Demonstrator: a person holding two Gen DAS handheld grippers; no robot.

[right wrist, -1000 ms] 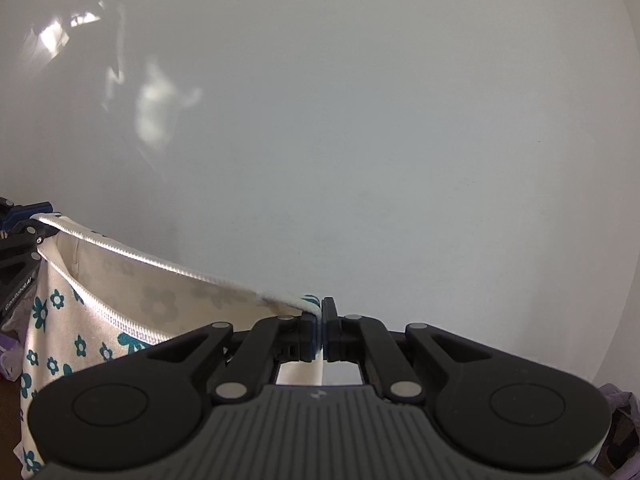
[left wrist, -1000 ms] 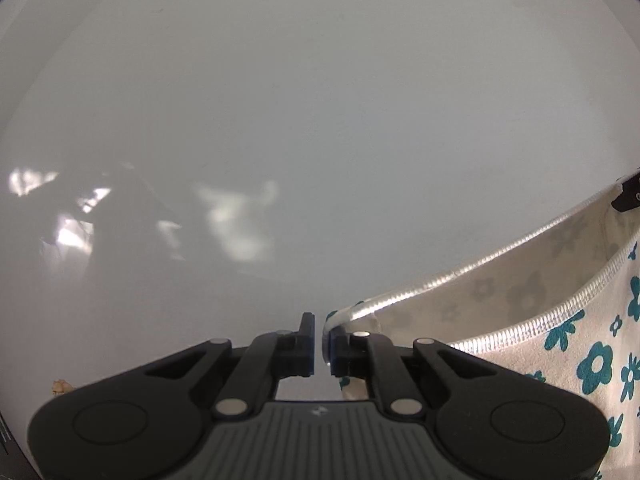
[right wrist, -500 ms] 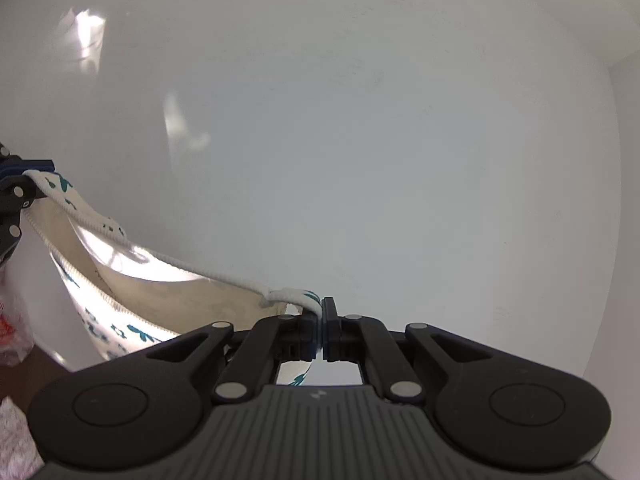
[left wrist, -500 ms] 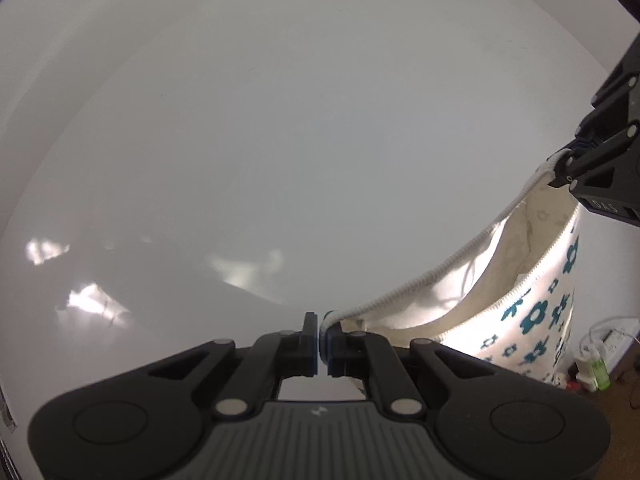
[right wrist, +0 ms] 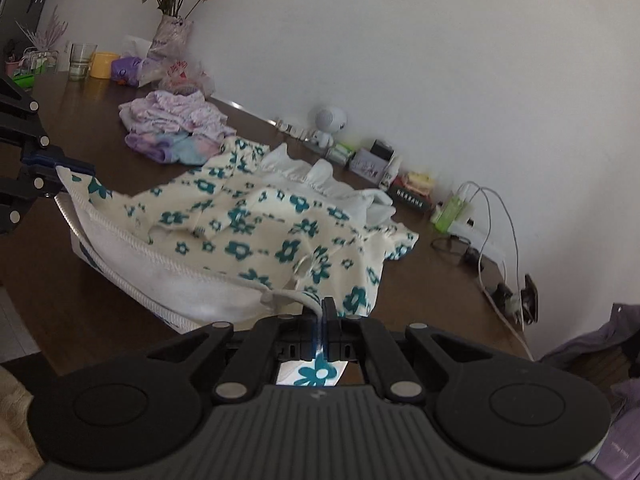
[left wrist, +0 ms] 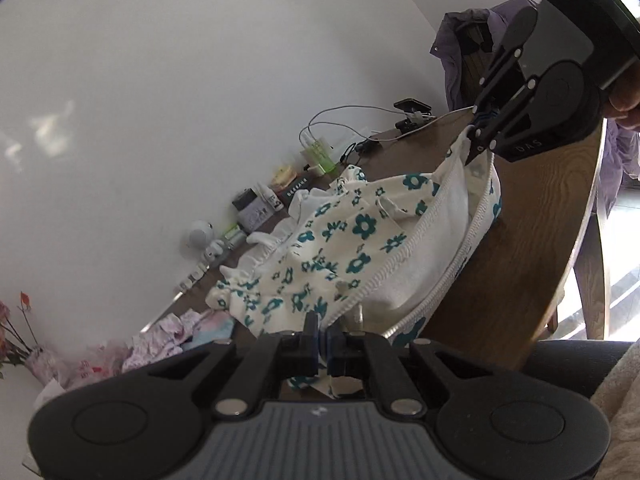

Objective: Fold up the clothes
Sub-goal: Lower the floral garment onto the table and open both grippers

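A cream garment with teal flowers (left wrist: 340,248) lies spread over the brown wooden table (left wrist: 532,240). My left gripper (left wrist: 322,330) is shut on one corner of its stitched hem. My right gripper (right wrist: 322,308) is shut on the other hem corner, and it shows in the left wrist view (left wrist: 476,148) at the upper right. The left gripper shows in the right wrist view (right wrist: 52,164) at the left edge. The hem (right wrist: 168,264) hangs stretched between the two grippers, near the table's front edge. The rest of the garment (right wrist: 280,220) lies rumpled on the table toward the wall.
A pile of pink and lilac clothes (right wrist: 176,128) lies beyond the garment. A vase of flowers (right wrist: 168,32), a glass (right wrist: 82,60), a yellow cup (right wrist: 104,64), a white robot toy (right wrist: 330,122), small boxes and bottles (right wrist: 376,162), and cables (right wrist: 492,240) line the wall. A purple garment (left wrist: 460,40) hangs on a chair.
Both grippers have swung down from facing the white wall to facing the table. The garment, held up in the air before, now lies on the table with its hem still gripped.
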